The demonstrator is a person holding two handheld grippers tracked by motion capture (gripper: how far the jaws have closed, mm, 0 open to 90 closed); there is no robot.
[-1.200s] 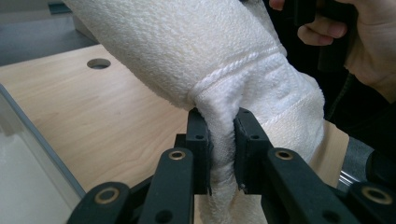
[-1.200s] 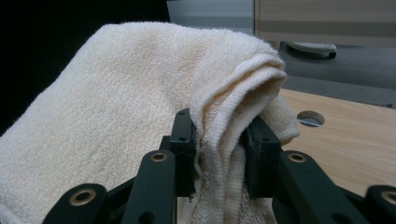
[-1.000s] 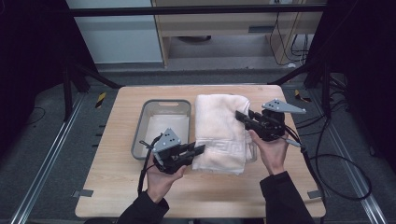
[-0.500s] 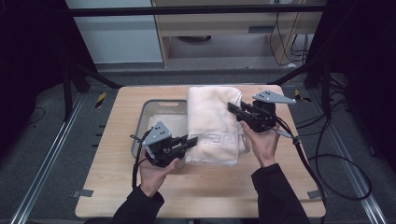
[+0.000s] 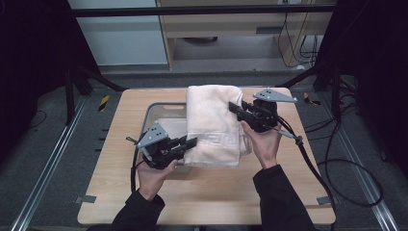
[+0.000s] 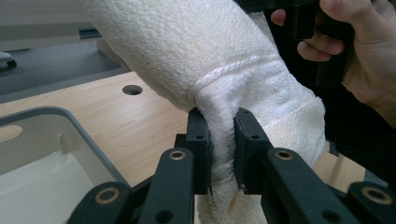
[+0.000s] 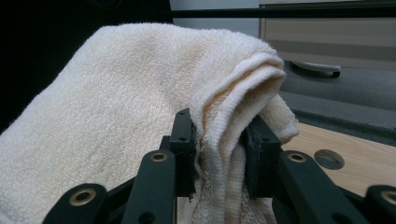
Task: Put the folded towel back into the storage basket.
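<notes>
At the left of the high view, the left gripper point(image 5: 185, 143) has its jaws clamped on the near left corner of a folded cream towel point(image 5: 213, 126); the left gripper view shows a bunch of terry pinched tight between them. Just beneath and to the left sits a grey plastic bin point(image 5: 156, 109) on the wooden surface point(image 5: 288, 192). The towel hangs lifted between both grippers, over the bin's right half, its long axis running away from the person, its patterned hem toward the person. At the right, the right gripper point(image 5: 236, 108) is clamped on the towel's far right edge, a thick fold caught between its jaws. The two grippers hold opposite sides, so lowering the towel into the bin likely calls for both shifting leftward together.
</notes>
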